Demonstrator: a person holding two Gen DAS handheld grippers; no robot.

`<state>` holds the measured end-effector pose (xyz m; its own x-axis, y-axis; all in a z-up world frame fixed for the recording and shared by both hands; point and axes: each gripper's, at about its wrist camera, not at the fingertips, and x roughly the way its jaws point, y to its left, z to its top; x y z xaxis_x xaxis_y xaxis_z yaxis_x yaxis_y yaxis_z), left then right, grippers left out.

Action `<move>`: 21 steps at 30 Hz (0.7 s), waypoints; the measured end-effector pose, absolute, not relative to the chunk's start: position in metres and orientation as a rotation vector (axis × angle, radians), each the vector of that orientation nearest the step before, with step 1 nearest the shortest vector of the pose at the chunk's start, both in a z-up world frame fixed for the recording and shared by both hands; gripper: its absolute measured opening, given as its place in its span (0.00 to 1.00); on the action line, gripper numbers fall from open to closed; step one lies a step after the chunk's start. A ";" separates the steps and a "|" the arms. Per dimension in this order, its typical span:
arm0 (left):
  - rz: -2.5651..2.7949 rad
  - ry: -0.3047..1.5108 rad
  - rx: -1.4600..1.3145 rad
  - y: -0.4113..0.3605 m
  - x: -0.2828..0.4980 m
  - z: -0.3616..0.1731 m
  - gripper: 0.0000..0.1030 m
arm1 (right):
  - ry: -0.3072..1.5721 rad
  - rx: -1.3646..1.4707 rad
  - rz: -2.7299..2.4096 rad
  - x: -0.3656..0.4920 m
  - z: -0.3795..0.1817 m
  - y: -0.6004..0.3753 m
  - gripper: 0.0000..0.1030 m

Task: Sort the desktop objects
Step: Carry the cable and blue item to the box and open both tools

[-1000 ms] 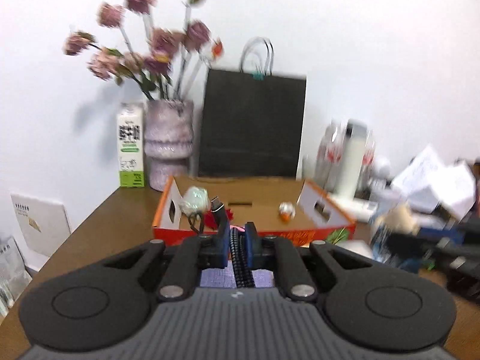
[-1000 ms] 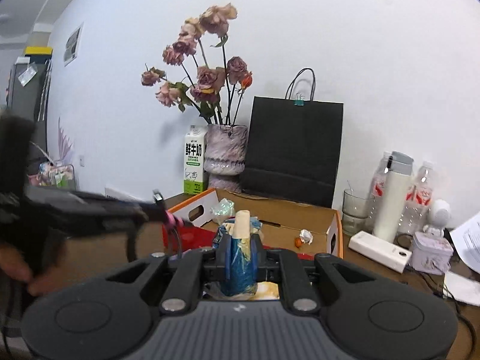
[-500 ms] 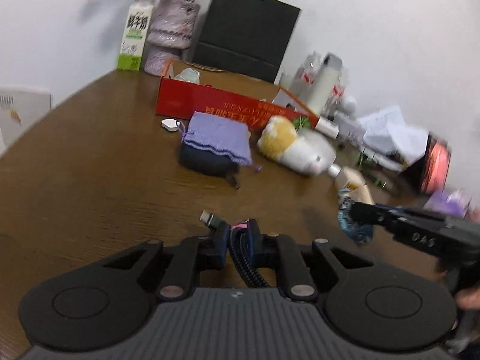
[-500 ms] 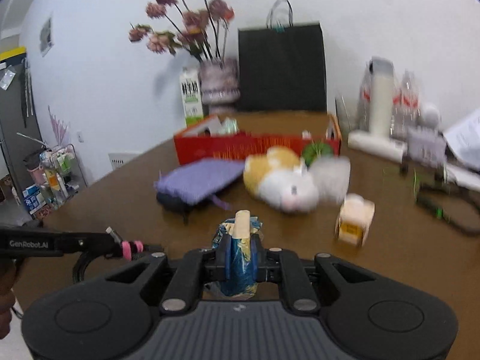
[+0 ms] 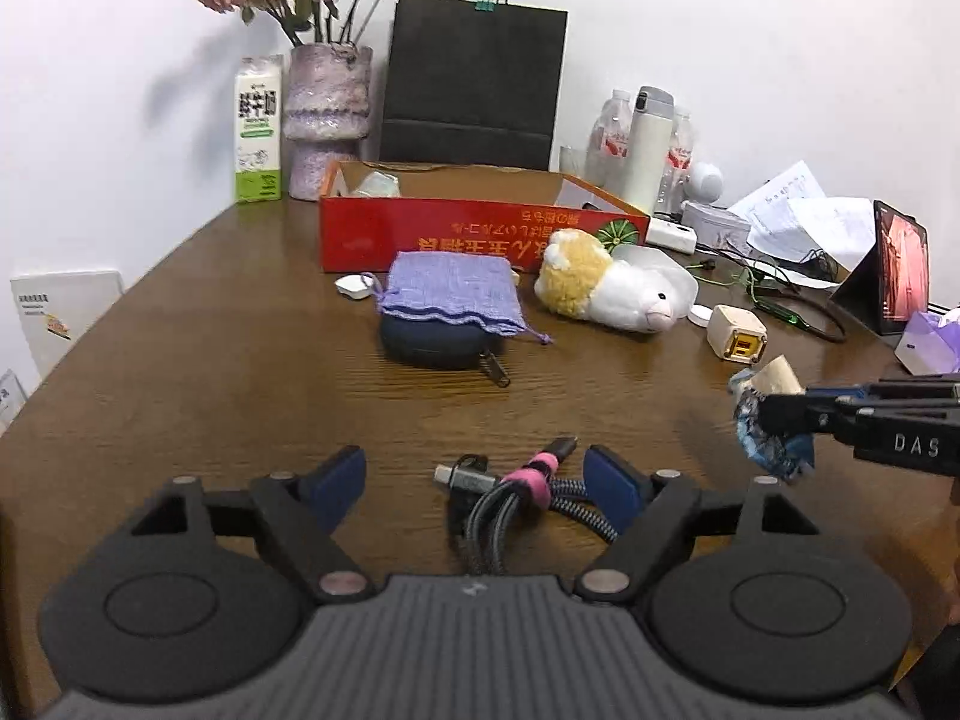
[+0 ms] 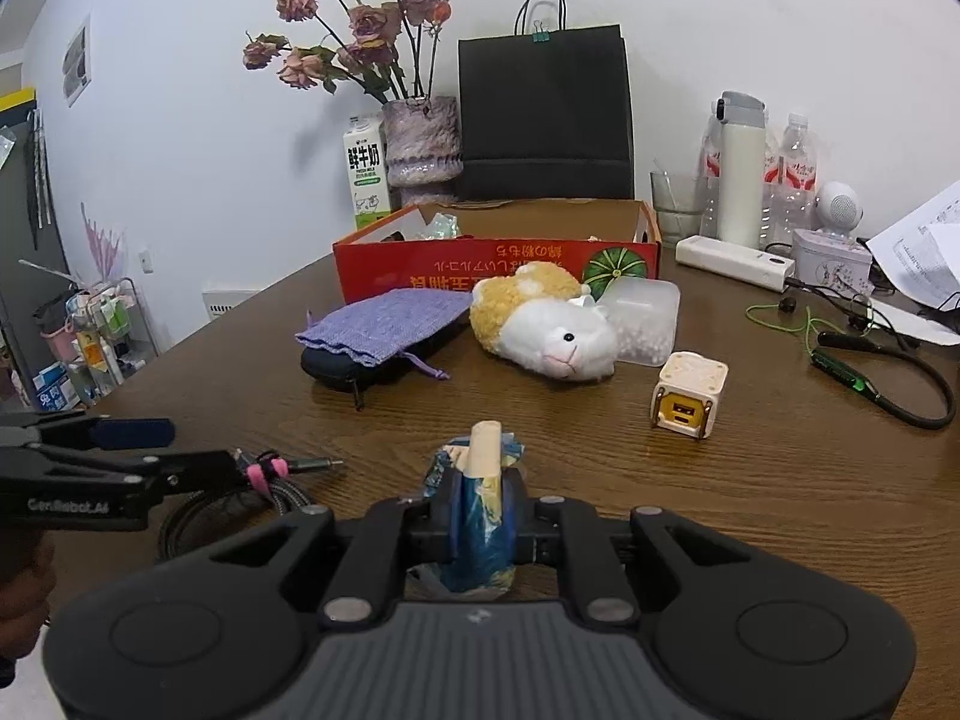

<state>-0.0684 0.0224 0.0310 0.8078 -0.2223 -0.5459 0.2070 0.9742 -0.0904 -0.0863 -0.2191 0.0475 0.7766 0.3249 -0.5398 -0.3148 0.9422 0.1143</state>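
My left gripper point(image 5: 474, 483) is open, its blue pads wide apart around a coiled braided cable point(image 5: 516, 489) with a pink strap that lies on the wooden table point(image 5: 240, 372). The cable also shows in the right wrist view point(image 6: 264, 477), beside the left gripper point(image 6: 144, 450). My right gripper point(image 6: 483, 516) is shut on a blue crumpled wrapper with a beige stick point(image 6: 480, 492), held just above the table; it also shows in the left wrist view point(image 5: 771, 420). A red cardboard box point(image 5: 480, 228) stands at the back.
On the table lie a purple pouch point(image 5: 450, 291) on a dark case point(image 5: 438, 345), a plush hamster point(image 5: 606, 291), a cream cube charger point(image 5: 737, 339), a clear plastic box point(image 6: 645, 321), earphones point(image 6: 864, 372). Vase, milk carton, black bag, bottles and papers line the back.
My left gripper has opened and let the cable down onto the table. Both grippers came down from the box to the near table; the right still holds the wrapper.
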 end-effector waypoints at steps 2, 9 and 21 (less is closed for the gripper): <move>-0.244 0.587 0.004 0.017 -0.062 0.029 0.80 | 0.591 0.019 0.353 -0.085 0.045 -0.217 0.12; -0.355 0.551 0.206 -0.003 -0.049 0.024 0.74 | 0.595 0.015 0.360 -0.082 0.044 -0.212 0.12; -0.424 0.643 0.259 -0.002 -0.051 0.017 0.63 | 0.616 0.043 0.343 -0.079 0.036 -0.219 0.15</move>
